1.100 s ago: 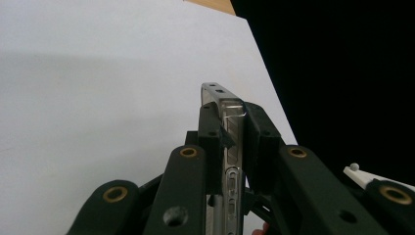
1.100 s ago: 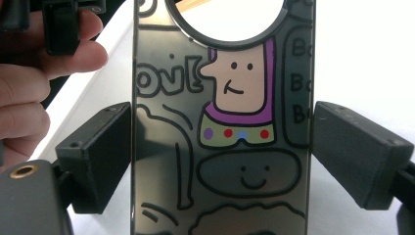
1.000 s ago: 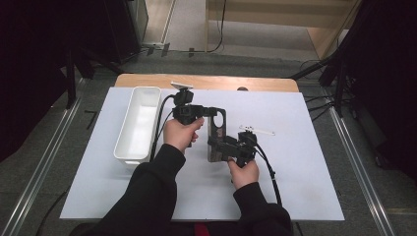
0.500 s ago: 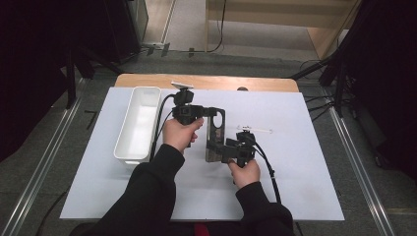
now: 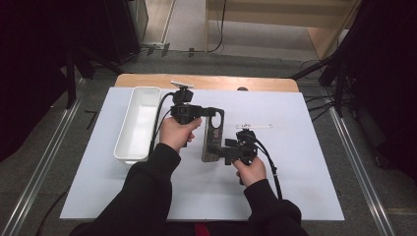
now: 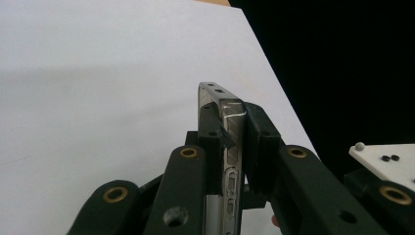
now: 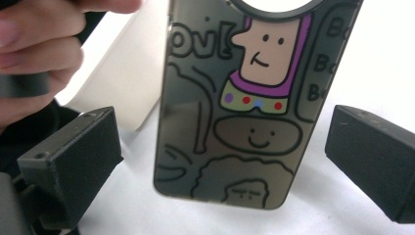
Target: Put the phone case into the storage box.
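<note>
A dark glossy phone case [image 5: 213, 133] with cartoon drawings is held just above the white table sheet [image 5: 295, 162]. My left gripper [image 5: 212, 112] is shut on its far end; in the left gripper view the case [image 6: 231, 110] stands edge-on between the clamped jaws of the left gripper [image 6: 236, 128]. My right gripper [image 5: 222, 150] is at the near end of the case, pointing left. In the right gripper view the right gripper [image 7: 222, 161] is open, its pads [image 7: 73, 156] wide on either side of the case [image 7: 244, 122], not touching it.
A long white tray [image 5: 138, 123] lies left of the left hand. A thin white strip [image 5: 253, 126] lies on the sheet just right of the case. The wooden table edge [image 5: 206, 81] runs along the back, with dark floor beyond the sheet's sides.
My right gripper has edged slightly left toward the near end of the case. The left gripper and the case have hardly moved.
</note>
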`<state>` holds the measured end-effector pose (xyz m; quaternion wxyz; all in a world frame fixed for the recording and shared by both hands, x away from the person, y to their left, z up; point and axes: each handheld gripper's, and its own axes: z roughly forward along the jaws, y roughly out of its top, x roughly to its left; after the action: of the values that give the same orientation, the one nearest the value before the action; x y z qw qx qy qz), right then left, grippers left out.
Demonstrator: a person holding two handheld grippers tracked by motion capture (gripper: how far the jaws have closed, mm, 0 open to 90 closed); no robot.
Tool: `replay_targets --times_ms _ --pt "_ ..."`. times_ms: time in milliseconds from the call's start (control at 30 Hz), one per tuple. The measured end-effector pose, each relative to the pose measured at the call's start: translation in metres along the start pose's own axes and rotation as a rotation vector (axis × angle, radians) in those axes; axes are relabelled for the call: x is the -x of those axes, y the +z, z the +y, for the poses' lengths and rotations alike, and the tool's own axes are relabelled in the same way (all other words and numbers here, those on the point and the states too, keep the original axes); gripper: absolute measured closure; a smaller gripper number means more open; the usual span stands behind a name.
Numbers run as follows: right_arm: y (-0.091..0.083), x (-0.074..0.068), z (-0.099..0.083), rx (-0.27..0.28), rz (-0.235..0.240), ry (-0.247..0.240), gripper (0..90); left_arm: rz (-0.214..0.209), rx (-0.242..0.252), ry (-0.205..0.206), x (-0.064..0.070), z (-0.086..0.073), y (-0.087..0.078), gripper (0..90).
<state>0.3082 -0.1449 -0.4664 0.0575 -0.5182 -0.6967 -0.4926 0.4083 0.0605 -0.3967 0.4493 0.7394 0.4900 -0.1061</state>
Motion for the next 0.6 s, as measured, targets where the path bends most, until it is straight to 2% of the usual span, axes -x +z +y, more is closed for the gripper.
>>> replay_targets --times_ms 200,333,600 --pt "-0.006 0.0 0.0 -0.03 -0.025 -0.036 0.0 -0.008 -0.009 0.01 -0.001 0.0 -0.004 79.7" --pt "-0.012 0.001 -0.003 -0.042 -0.012 -0.064 0.0 -0.02 -0.016 0.024 -0.001 0.001 -0.006 79.7" --pt "-0.016 0.008 -0.004 -0.056 -0.032 -0.059 0.0 -0.016 -0.016 0.042 -0.003 0.0 -0.012 79.7"
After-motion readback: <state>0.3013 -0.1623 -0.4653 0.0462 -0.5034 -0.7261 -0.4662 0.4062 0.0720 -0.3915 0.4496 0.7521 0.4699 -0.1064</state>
